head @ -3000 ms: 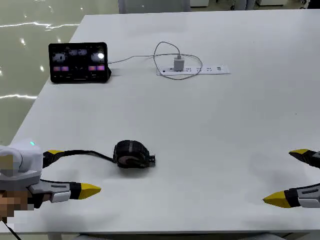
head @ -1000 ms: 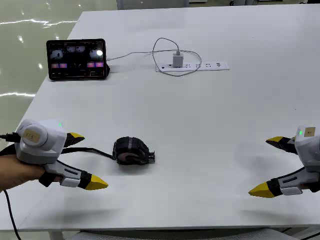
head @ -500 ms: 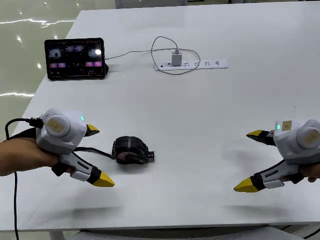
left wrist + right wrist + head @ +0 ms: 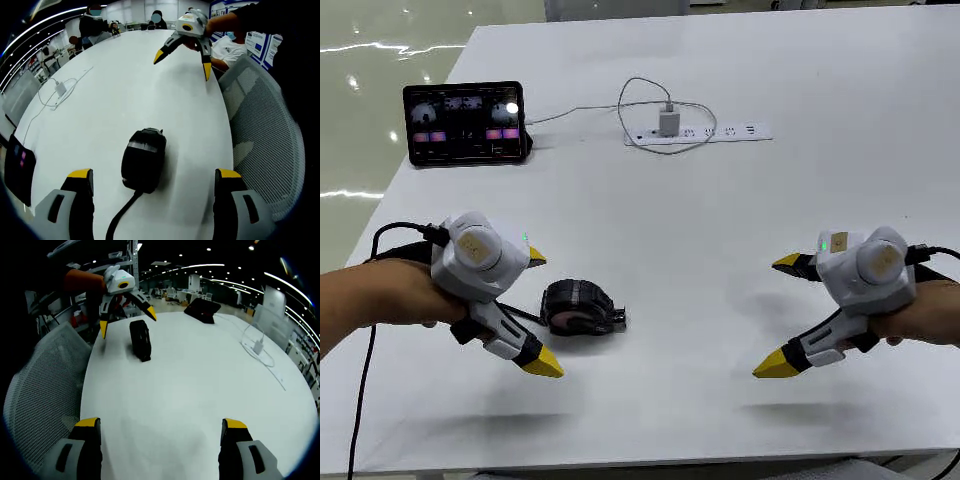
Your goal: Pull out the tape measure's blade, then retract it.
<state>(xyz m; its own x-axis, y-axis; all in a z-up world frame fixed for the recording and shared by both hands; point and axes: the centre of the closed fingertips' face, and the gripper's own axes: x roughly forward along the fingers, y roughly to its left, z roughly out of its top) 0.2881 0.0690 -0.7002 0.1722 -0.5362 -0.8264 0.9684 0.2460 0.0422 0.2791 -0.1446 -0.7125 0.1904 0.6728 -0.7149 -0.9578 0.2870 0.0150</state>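
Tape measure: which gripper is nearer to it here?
Left. The left gripper sits right beside the tape measure, open fingers flanking one end of it; the right gripper is far across the table, also open.

The left gripper (image 4: 540, 312) and right gripper (image 4: 777, 315) match — rounded white-grey housings, black jaws tipped yellow, a tan sticker (image 4: 472, 247) on each cap. A black cable (image 4: 365, 350) leaves the left one's rear.
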